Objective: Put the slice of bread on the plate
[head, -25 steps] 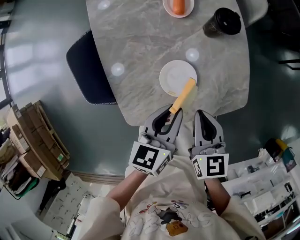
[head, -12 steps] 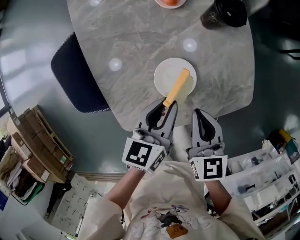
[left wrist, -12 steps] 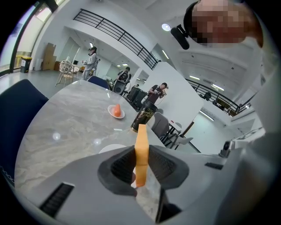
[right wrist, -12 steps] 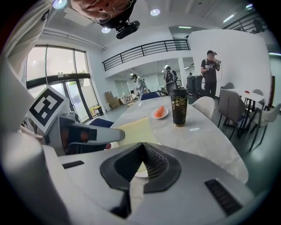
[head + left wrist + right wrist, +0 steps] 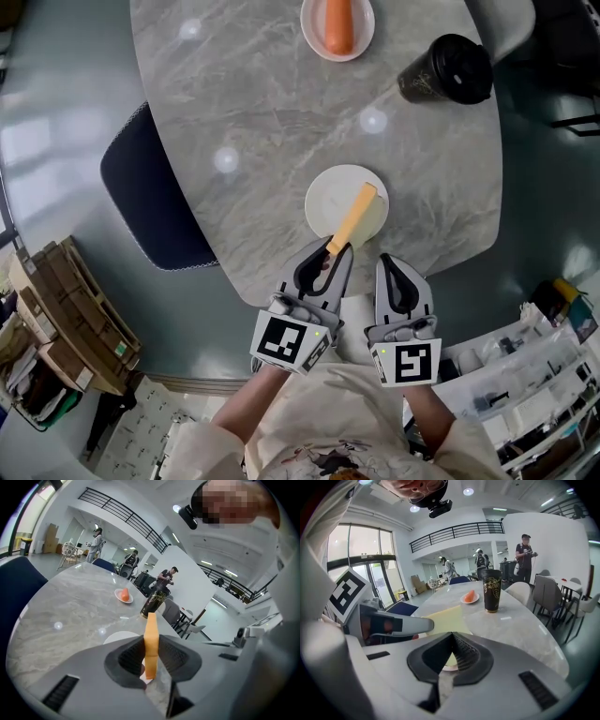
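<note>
Currently clamping the thin, tan-crusted slice of bread point(image 5: 355, 216) in the left hand-held gripper point(image 5: 335, 251). Pinched at its near end, pads tight on both flat faces. Seen edge-on and upright in the left gripper view point(image 5: 150, 637). Sticking out well past the jaw tips and angling over the round white plate point(image 5: 326, 197), far end above the plate's right half. Can't tell whether touching the plate or just above it.

Plate-wise: sitting on the round grey marble-pattern desk point(image 5: 253, 122), near the edge closest to the person.

Just beside, on the right, holding the right hand-held gripper point(image 5: 390, 264) clenched. Jaws meeting tip to tip in the right gripper view point(image 5: 452, 635), nothing between them. Tips at about the desk's near edge, near the plate, clear of the bread. Roughly parallel to the left one, both marker cubes facing up toward the head view.

Farther across the desk, seeing a small white dish point(image 5: 307, 33) carrying an orange chunk of food point(image 5: 337, 26). To its right, a dark tapered cup with a black lid point(image 5: 450, 67). Both well apart from the plate.

Off the desk's left edge, noting a dark blue padded chair point(image 5: 150, 202), partly tucked under. Farther left, stacked cardboard boxes point(image 5: 70, 291) on the floor.

In the background of the right gripper view, spotting several standing people point(image 5: 526, 550).
</note>
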Demonstrator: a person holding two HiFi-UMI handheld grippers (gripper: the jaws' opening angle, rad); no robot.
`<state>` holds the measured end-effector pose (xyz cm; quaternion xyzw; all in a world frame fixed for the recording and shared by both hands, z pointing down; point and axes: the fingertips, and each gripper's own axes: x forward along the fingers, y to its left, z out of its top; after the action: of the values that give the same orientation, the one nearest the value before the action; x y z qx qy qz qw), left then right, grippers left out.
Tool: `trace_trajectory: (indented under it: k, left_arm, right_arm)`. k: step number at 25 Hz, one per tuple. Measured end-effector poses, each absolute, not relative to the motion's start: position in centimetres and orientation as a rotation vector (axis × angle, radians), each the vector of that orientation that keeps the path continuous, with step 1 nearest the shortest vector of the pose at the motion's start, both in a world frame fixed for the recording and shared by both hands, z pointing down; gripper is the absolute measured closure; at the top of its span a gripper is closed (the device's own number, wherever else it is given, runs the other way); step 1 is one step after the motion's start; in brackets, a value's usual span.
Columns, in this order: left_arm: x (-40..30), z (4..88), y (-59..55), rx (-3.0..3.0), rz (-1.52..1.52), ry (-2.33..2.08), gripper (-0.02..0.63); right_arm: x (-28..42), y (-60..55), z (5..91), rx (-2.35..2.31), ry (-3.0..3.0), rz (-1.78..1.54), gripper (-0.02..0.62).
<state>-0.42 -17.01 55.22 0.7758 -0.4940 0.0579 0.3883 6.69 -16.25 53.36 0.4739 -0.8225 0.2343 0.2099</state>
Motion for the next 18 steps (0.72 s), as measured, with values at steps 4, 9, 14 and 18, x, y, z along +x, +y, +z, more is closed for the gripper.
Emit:
trace_trajectory:
  k: [4, 9, 14, 18]
  left_arm:
    - [-0.9, 55.5, -17.8, 1.998, 0.164, -1.271, 0.511]
    - [-1.5, 55.8, -18.2, 2.007, 0.202, -1.301, 0.509]
    - [-2.0, 55.3, -18.8, 2.039, 0.195, -1.342, 0.509]
    - [-2.3, 56.0, -18.8, 2.053, 0.284, -1.341, 0.506]
  right_arm:
    - [7.1, -16.8, 53.9, 1.301, -2.278, 0.580, 0.589]
    - [7.0, -16.9, 53.9, 1.307, -2.275, 0.585, 0.589]
    - [6.5, -16.8, 53.9, 1.316, -2.276, 0.593, 0.589]
    - [6.2, -16.7, 53.8, 1.324, -2.275, 0.599, 0.589]
